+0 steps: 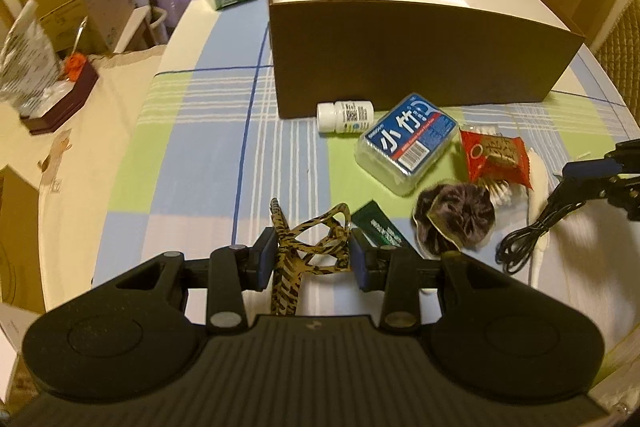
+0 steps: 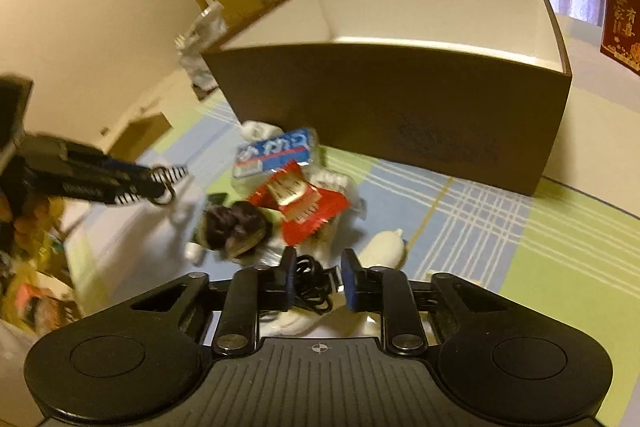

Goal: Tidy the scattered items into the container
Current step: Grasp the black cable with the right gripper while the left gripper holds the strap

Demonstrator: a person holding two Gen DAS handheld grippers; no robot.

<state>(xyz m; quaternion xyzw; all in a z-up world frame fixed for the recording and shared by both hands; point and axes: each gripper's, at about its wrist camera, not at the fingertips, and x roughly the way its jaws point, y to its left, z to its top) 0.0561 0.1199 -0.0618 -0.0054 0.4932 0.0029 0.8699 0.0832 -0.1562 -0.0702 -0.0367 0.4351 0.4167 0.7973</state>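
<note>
Left wrist view first: the left gripper (image 1: 312,259) had its fingers spread either side of a tiger-striped band (image 1: 308,251), which lay looped on the checked tablecloth (image 1: 192,155) between the pads; whether they touched it I couldn't tell. Straight ahead stood the brown box (image 1: 420,55), open-topped. Between tongs and box lay a white pill bottle (image 1: 346,115), a blue-labelled plastic case (image 1: 408,143), a red snack packet (image 1: 496,155), a dark scrunchie (image 1: 456,219) and a green packet (image 1: 380,227). Off right, the right gripper (image 1: 592,179) carried a black cable (image 1: 536,231).

Right wrist view, blurred: the right gripper (image 2: 318,279) had the black cable (image 2: 314,285) bunched between its half-closed fingers, above a white sock-like item (image 2: 384,245). The brown box (image 2: 400,99) rose ahead, clutter just forward-left.
</note>
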